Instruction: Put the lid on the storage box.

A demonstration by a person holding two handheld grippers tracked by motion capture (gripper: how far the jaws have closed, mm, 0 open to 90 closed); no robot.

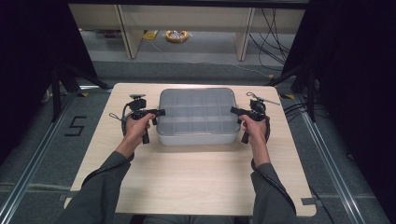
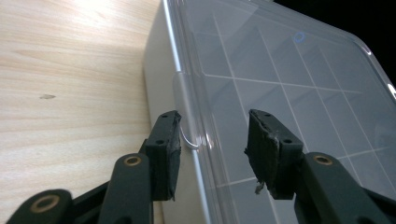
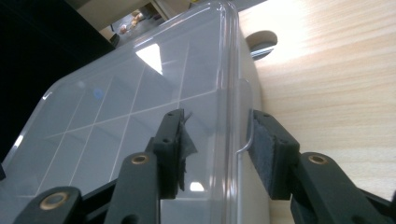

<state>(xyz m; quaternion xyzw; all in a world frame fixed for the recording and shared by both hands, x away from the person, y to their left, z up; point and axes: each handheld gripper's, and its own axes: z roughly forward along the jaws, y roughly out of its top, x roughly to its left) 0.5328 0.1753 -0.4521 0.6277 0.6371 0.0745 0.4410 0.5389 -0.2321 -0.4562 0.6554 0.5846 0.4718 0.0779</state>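
Note:
A clear plastic compartment box (image 1: pixel 196 114) with its lid closed sits at the far middle of the wooden table (image 1: pixel 196 177). Its dividers show through the lid (image 2: pixel 289 88), and the cells look empty. My left gripper (image 1: pixel 159 112) is at the box's left side. It is open, and its jaws (image 2: pixel 212 140) straddle the lid's rim and the clear latch tab (image 2: pixel 189 112). My right gripper (image 1: pixel 233 110) is at the box's right side, also open (image 3: pixel 217 140). One jaw is over the lid (image 3: pixel 140 93) and the other is outside the side latch (image 3: pixel 245 126).
Bare tabletop lies between the box and the person's forearms. A round cable hole (image 3: pixel 261 39) is in the table beyond the box's far right corner. Past the table stand wooden shelf legs (image 1: pixel 128 32), a yellow tape roll (image 1: pixel 176 36) on the floor, and cables (image 1: pixel 275 37).

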